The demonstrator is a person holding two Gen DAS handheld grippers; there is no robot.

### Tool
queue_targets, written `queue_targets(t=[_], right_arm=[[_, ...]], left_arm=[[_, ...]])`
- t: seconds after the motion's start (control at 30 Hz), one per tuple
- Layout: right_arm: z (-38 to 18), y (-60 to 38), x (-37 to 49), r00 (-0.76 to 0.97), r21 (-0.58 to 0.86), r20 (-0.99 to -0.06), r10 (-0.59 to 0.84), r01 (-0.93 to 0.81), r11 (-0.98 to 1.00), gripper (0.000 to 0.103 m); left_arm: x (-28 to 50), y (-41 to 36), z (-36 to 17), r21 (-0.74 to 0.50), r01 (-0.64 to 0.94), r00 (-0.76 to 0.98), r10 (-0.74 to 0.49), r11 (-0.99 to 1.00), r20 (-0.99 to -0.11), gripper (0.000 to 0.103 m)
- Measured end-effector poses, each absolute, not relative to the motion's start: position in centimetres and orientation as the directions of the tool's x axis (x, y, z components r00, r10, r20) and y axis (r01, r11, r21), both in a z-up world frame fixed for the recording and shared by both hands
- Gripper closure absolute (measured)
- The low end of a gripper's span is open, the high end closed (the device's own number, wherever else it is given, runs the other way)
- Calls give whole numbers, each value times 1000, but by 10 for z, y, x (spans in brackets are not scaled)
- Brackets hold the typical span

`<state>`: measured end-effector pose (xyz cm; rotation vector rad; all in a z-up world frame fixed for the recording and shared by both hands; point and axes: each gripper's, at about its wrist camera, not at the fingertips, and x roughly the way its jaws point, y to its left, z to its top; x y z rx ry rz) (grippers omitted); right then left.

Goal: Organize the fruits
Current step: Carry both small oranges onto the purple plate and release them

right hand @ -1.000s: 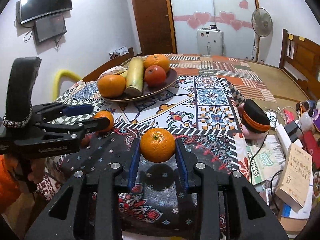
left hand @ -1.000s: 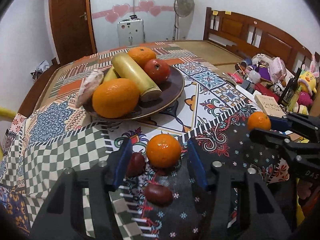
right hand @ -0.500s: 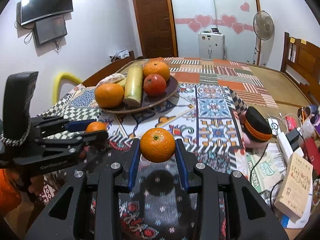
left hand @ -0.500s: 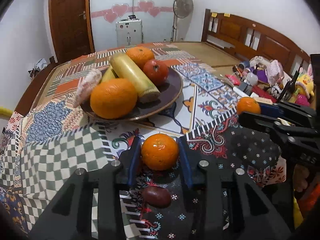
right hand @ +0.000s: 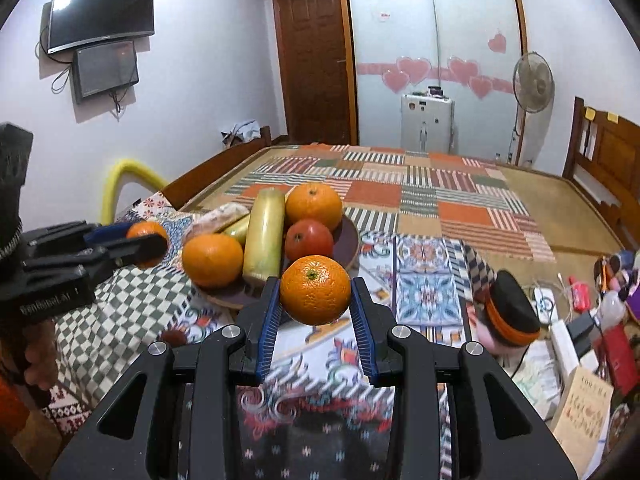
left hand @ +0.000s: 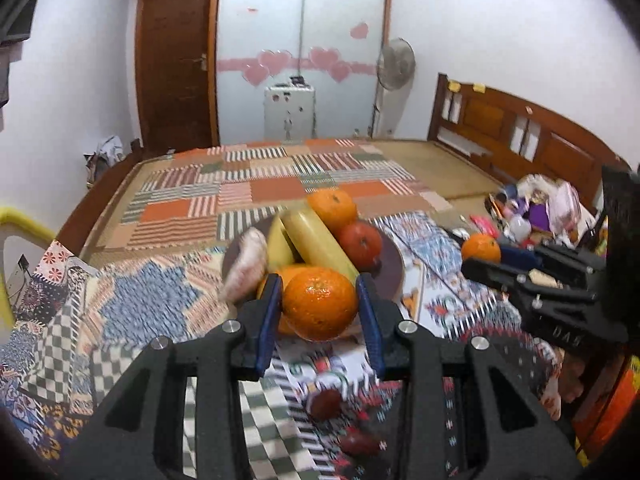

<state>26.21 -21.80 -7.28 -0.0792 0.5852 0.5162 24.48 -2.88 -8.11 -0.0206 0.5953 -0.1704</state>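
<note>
A: The left gripper (left hand: 319, 307) now pinches 1 orange (left hand: 320, 307) between its blue pads. A second ago its jaws were wider around that orange, which lay on the patterned cloth (left hand: 156, 308); they closed on it and lifted it clear.

B: And the right gripper (right hand: 315, 291)?

A: It holds the other orange (right hand: 315, 290) as before, pads pressed on both sides, now nearer to the brown plate (right hand: 352, 242). I judge both fruits are going to that plate, so the pick-up step is finished.

B: What differs between the 2 views?

A: The left wrist view shows 2 small dark red fruits (left hand: 325, 403) left on the near cloth, under the gripper. The right wrist view hides these, but shows the plate fully: 2 oranges, 1 red fruit (right hand: 309, 239), 1 long yellow piece (right hand: 264, 236).
</note>
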Motion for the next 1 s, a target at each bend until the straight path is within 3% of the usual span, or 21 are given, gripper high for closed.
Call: queue_targets(t=[0.37, 0.67, 1.0], right_arm=[[-72, -191, 292, 699, 40, -561, 443, -512, 858, 71], [-99, -177, 315, 617, 60, -650, 443, -540, 840, 71], [-111, -171, 321, 601, 36, -682, 416, -541, 840, 71]], left_arm=[[283, -21, -72, -53, 91, 837, -105, 994, -537, 65], [320, -29, -94, -43, 89, 794, -97, 995, -600, 65], [338, -28, -111, -53, 83, 759, -98, 995, -643, 65]])
